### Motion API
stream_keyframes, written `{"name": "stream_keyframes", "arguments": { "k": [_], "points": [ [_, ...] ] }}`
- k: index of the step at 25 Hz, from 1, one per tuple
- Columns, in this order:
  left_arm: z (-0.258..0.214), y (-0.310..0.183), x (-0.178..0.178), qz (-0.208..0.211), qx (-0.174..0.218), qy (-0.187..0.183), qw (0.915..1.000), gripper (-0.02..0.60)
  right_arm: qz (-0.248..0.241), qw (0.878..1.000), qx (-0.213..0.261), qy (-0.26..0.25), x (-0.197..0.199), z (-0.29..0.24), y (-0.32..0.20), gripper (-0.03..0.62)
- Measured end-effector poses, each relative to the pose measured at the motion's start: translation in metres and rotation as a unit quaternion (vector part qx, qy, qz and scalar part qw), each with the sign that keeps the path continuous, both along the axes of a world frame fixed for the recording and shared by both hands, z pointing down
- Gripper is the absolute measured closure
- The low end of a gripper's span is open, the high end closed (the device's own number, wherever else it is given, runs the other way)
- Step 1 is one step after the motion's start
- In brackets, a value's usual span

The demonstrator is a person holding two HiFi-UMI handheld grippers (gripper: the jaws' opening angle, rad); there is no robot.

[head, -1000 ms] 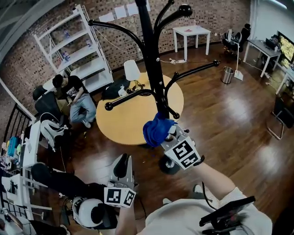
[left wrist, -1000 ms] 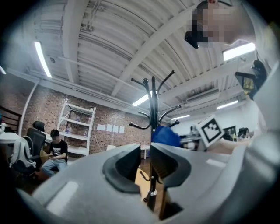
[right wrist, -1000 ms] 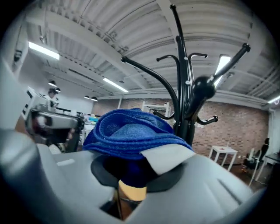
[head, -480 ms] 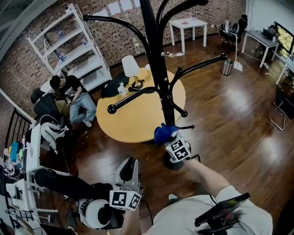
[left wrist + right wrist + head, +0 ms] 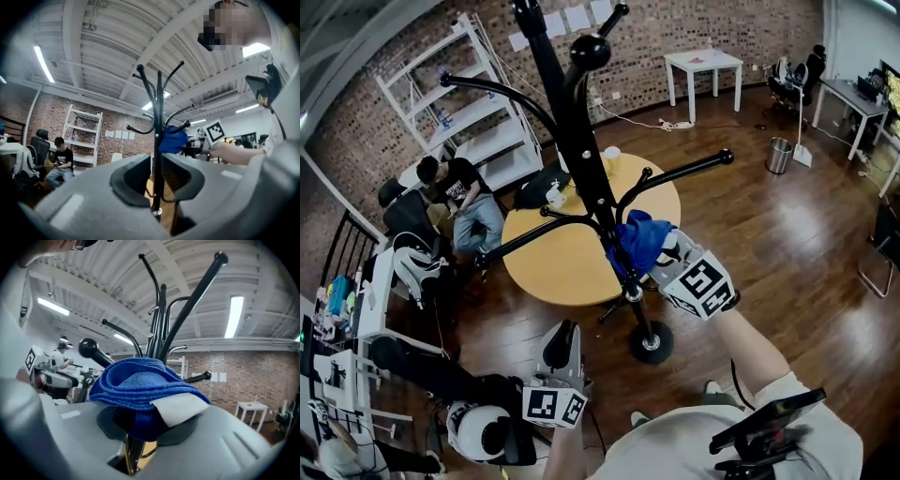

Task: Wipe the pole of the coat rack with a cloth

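Right, the right gripper (image 5: 667, 262) is clamped tight on the blue cloth (image 5: 639, 239), with a bunched fold sticking out past its jaws. Straight ahead of it stands the black pole (image 5: 579, 155) of the coat rack. The cloth looks pressed against it just under where the lower arms branch off, though the bundle covers the contact itself, so I'd call that likely, not certain. Below the gripper the pole runs down to the round base (image 5: 651, 343), and a yellow table (image 5: 548, 267) sits beyond. The left gripper (image 5: 562, 339) hangs low and well back, jaws slightly apart on nothing. We're mid-wipe, I'd judge. Next move: slide along the pole, holding pressure, steering round those arms.
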State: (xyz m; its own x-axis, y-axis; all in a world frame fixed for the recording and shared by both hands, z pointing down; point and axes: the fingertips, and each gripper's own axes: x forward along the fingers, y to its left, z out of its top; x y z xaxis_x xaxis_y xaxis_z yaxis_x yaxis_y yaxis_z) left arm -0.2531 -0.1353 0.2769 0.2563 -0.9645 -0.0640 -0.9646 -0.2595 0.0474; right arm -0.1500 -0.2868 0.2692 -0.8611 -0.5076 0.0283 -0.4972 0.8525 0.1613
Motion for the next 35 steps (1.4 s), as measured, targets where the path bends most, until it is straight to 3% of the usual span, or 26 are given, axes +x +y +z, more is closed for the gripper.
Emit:
{"name": "stream_keyframes", "arguments": {
  "k": [2, 5, 9, 12, 16, 19, 22, 25, 27, 29, 35],
  "points": [
    [-0.004, -0.002, 0.016, -0.009, 0.009, 0.002, 0.9999, 0.515, -0.051, 0.998, -0.001, 0.024, -0.008, -0.001, -0.008, 0.499],
    [-0.003, -0.003, 0.036, -0.028, 0.007, 0.006, 0.9996, 0.515, -0.09, 0.993, -0.048, 0.059, -0.018, 0.041, -0.01, 0.499],
    [0.006, -0.002, 0.06, -0.061, -0.002, 0.003, 0.9982, 0.515, -0.086, 0.982, -0.091, 0.138, -0.027, 0.139, -0.019, 0.494],
    [0.011, 0.001, 0.073, -0.09, -0.001, 0.008, 0.9959, 0.515, -0.09, 0.968, -0.119, 0.203, -0.031, 0.192, -0.021, 0.496],
    [0.036, 0.013, 0.087, -0.126, -0.019, 0.019, 0.9916, 0.515, -0.101, 0.957, -0.144, 0.232, -0.031, 0.233, -0.013, 0.494],
    [0.05, 0.018, 0.098, -0.141, -0.03, 0.025, 0.9892, 0.516, -0.104, 0.969, -0.1, 0.199, -0.021, 0.213, -0.007, 0.494],
    [0.053, 0.022, 0.101, -0.161, -0.034, 0.018, 0.9863, 0.515, -0.129, 0.988, -0.051, 0.073, 0.014, 0.148, 0.028, 0.496],
    [0.057, 0.023, 0.095, -0.175, -0.028, 0.004, 0.9841, 0.529, -0.188, 0.982, -0.024, -0.017, 0.057, 0.093, 0.087, 0.496],
    [0.062, 0.022, 0.09, -0.178, -0.026, 0.0, 0.9837, 0.535, -0.223, 0.974, -0.021, -0.02, 0.072, 0.097, 0.121, 0.496],
    [0.074, 0.016, 0.084, -0.172, -0.032, 0.002, 0.9846, 0.54, -0.225, 0.973, -0.059, -0.015, 0.075, 0.129, 0.133, 0.496],
    [0.134, -0.011, 0.073, -0.136, -0.058, 0.007, 0.989, 0.54, -0.212, 0.973, -0.088, 0.024, 0.052, 0.248, 0.099, 0.496]
  ]
}}
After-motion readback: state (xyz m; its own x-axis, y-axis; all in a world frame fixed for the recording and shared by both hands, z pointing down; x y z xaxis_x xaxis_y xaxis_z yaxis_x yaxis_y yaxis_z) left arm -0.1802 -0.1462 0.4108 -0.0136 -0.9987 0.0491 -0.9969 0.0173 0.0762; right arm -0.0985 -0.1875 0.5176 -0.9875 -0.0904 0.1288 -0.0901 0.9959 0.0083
